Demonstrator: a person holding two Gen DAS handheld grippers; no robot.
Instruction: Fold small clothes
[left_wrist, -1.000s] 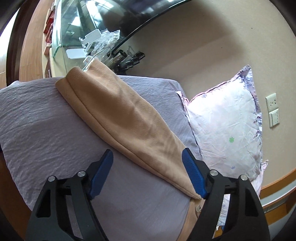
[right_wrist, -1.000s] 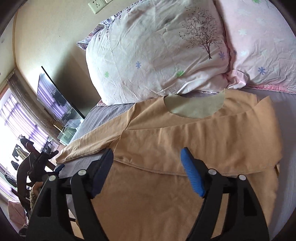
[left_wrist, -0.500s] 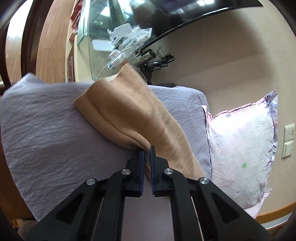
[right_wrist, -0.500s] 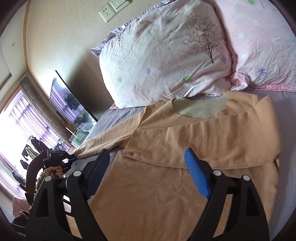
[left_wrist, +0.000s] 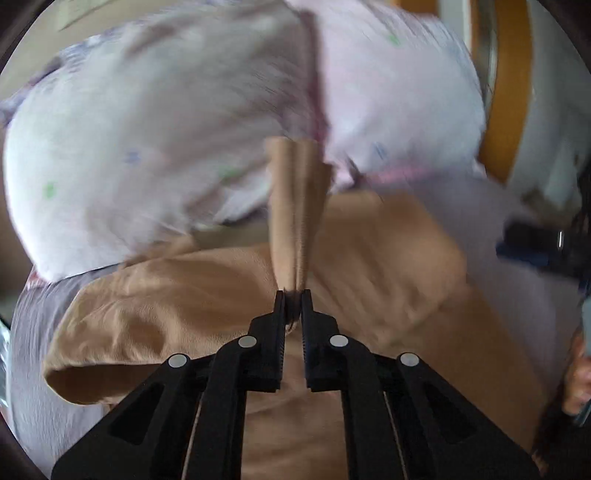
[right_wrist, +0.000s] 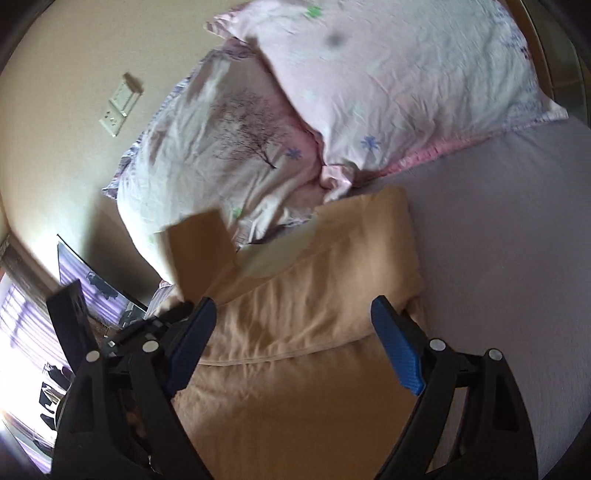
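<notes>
A tan long-sleeved top (right_wrist: 295, 369) lies flat on the grey bedsheet (right_wrist: 517, 258), one sleeve folded across its chest. My left gripper (left_wrist: 293, 295) is shut on the other sleeve (left_wrist: 295, 206) and holds it lifted above the top's body (left_wrist: 388, 266); the view is blurred. The raised sleeve end (right_wrist: 199, 243) also shows in the right wrist view, with the left gripper's body (right_wrist: 74, 325) beside it. My right gripper (right_wrist: 291, 339) is open and empty, just above the top's middle.
Two floral pillows (right_wrist: 388, 74) (right_wrist: 221, 140) lie at the head of the bed, touching the top's collar. A wall socket and switch (right_wrist: 120, 107) sit on the beige wall. A screen (right_wrist: 92, 273) and window are at far left. The wooden bed frame (left_wrist: 509, 92) stands right.
My left gripper, shut on the sleeve, has lifted it and swung it over the top's body toward the pillows. My right gripper has shifted and rotated above the top, still open.
</notes>
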